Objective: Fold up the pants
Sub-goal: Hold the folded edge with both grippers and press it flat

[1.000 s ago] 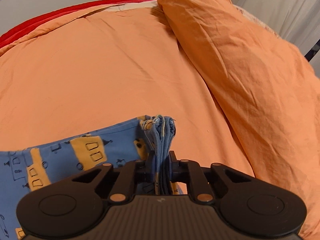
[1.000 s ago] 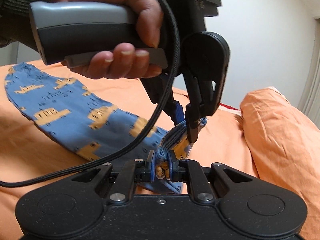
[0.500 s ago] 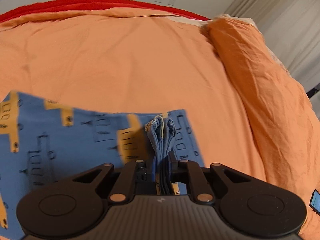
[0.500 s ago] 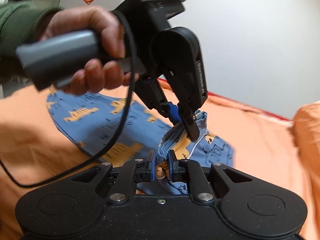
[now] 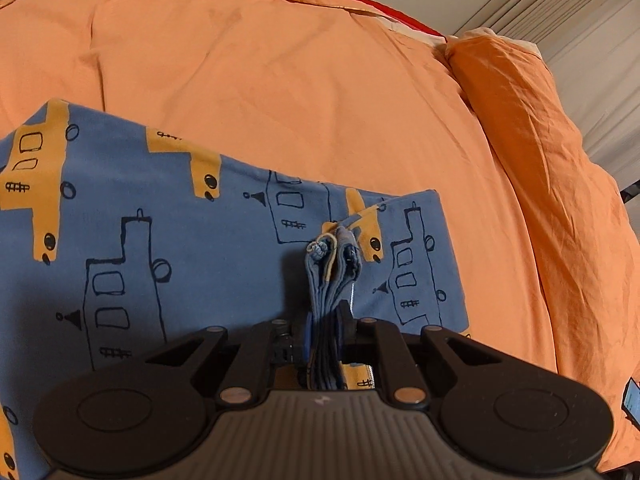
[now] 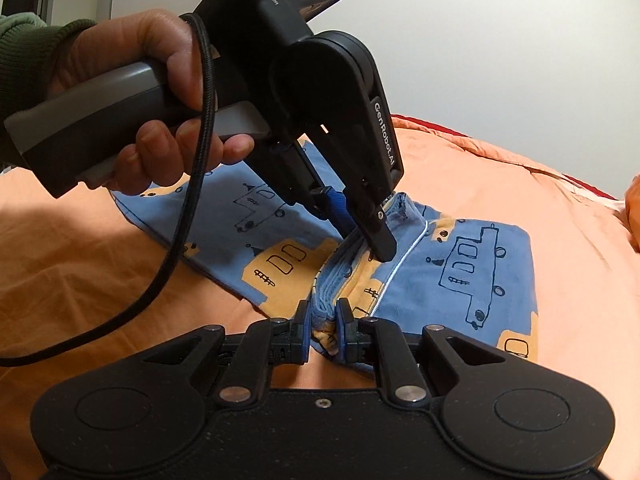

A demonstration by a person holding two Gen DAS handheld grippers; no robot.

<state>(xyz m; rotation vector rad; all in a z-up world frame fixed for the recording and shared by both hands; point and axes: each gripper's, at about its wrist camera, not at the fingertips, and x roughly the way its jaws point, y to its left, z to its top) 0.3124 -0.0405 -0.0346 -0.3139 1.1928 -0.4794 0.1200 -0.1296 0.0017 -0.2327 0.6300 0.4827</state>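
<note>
Orange bed sheet (image 5: 304, 92) fills most of both views; a bunched orange duvet (image 5: 532, 152) runs down the right side of the left wrist frame. Blue pants (image 5: 168, 248) with yellow print lie flat across the lower left and centre of that frame, and mid-frame in the right wrist view (image 6: 472, 272). Your left gripper (image 5: 327, 334) is clamped on a stacked bundle of pants edges, bottom centre. Your right gripper (image 6: 323, 322) is closed tight on the same bunched edge, lower centre. In the right wrist view your left hand (image 6: 140, 92) grips the handle upper left, a black cable (image 6: 176, 240) looping down. A phone (image 5: 632, 400) peeks in at the lower right edge.
</note>
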